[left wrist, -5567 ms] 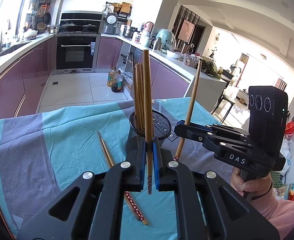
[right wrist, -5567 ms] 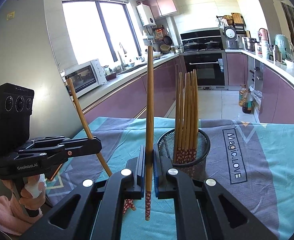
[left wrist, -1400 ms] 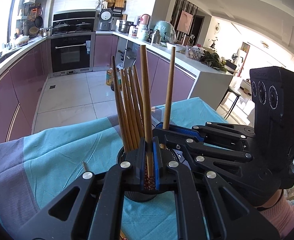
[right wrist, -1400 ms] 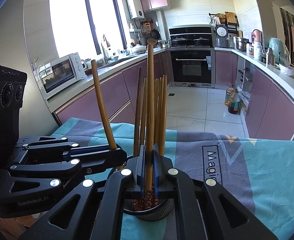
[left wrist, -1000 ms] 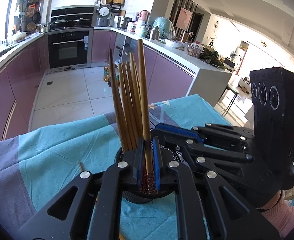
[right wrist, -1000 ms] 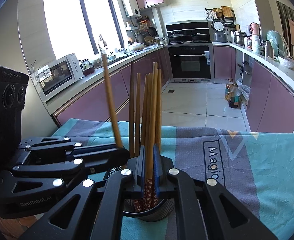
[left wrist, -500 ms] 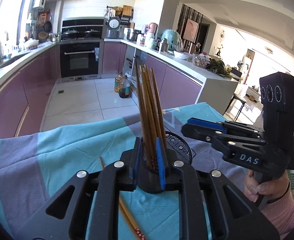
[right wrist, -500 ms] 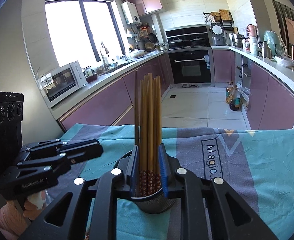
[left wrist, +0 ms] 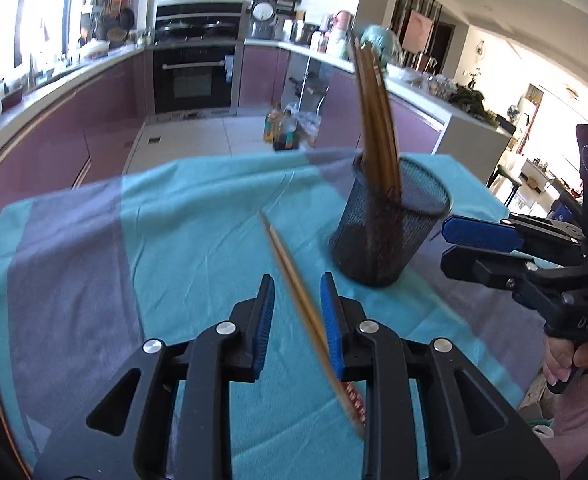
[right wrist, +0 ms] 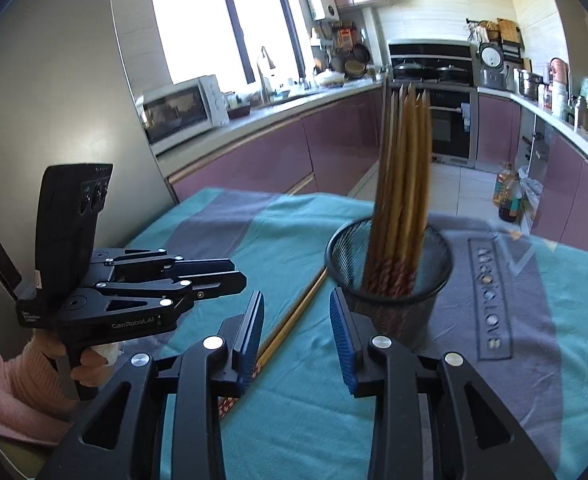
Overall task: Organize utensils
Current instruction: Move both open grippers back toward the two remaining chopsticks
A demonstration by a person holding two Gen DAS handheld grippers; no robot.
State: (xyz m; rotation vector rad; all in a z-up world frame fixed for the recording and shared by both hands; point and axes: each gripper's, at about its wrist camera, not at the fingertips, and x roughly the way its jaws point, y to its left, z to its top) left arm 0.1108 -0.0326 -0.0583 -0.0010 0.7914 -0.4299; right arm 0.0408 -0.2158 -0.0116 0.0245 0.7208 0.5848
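Our left gripper point(left wrist: 297, 308), jaws just spreading apart, hangs over the loose chopsticks point(left wrist: 294, 280) lying on the worktop point(left wrist: 198, 216).

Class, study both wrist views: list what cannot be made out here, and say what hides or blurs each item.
- Chopsticks in the mesh holder: exact count, motion blur, both views.
- Loose chopsticks on the tablecloth: one or two, blurred; patterned ends hidden behind the left gripper.
- Tablecloth lettering: smeared, right view.
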